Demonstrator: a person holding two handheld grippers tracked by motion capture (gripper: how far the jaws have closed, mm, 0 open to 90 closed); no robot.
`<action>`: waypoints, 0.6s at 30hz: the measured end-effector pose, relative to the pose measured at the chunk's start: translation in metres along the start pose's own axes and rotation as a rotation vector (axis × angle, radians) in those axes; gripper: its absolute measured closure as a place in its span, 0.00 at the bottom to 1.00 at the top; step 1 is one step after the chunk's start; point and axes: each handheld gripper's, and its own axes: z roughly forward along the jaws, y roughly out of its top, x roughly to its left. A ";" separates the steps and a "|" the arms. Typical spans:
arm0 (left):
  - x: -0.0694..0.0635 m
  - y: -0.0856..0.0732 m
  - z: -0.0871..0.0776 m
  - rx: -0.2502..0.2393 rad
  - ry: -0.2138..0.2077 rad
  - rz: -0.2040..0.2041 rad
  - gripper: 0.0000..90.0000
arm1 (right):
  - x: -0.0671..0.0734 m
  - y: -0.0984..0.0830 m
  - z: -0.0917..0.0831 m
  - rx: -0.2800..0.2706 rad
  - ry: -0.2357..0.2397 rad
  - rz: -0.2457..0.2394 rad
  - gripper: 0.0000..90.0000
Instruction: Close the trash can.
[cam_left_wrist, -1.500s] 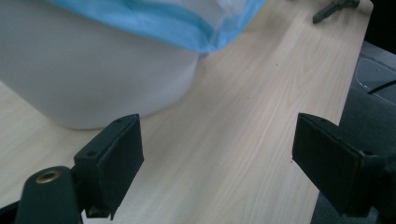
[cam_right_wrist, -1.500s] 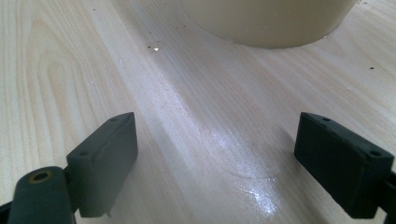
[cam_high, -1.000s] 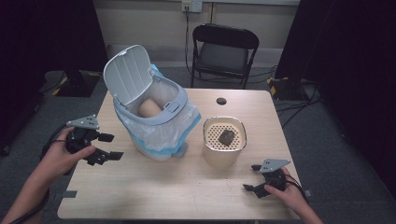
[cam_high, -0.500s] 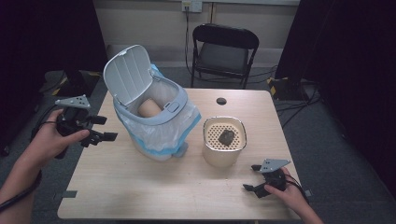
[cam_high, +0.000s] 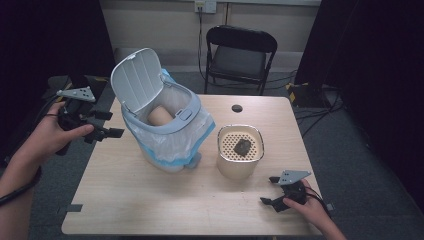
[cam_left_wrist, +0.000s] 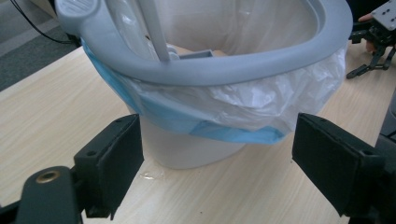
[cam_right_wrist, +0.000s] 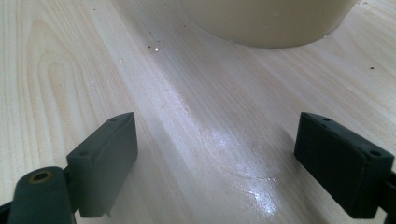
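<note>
Left claw (cam_high: 107, 131): held above the desk's left edge, jaws spread wide and grasping nothing; it faces the bin, with the bin's rim and liner framed between the jaws in the left gripper view, which suggests the bin is its likely target.
Right claw (cam_high: 272, 192): low at the desk's near right corner, jaws released and empty; it looks parked, aimed along the bare wood toward the base of the cream container.
Bin (cam_high: 167, 127): small grey-rimmed bin at centre-left of the desk, lid (cam_high: 135, 80) hinged up and back, leaving the mouth open for access; a tan rounded object (cam_high: 160, 116) sits inside.
Liner (cam_left_wrist: 261, 100): clear and blue plastic folded out over the bin wall, clamped under the grey rim.
Cream container (cam_high: 240, 157): just right of the bin, perforated top carrying a small dark lump (cam_high: 243, 147).
Desk (cam_high: 150, 200): pale wood grain, glossy, with a dark cable hole (cam_high: 237, 108) near the far edge.
Room: black folding chair (cam_high: 240, 55) behind the desk, dark curtains at both sides, grey floor, cables.
</note>
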 end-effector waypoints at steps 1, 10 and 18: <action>0.000 0.003 0.000 0.002 -0.003 0.000 0.18 | 0.000 0.000 0.000 0.000 0.000 0.000 0.14; 0.003 0.031 -0.001 -0.024 0.009 0.028 0.18 | 0.000 0.000 0.000 0.000 0.000 0.000 0.14; 0.000 0.049 0.001 -0.028 0.025 0.044 0.18 | 0.000 0.000 0.000 0.001 0.003 0.000 0.14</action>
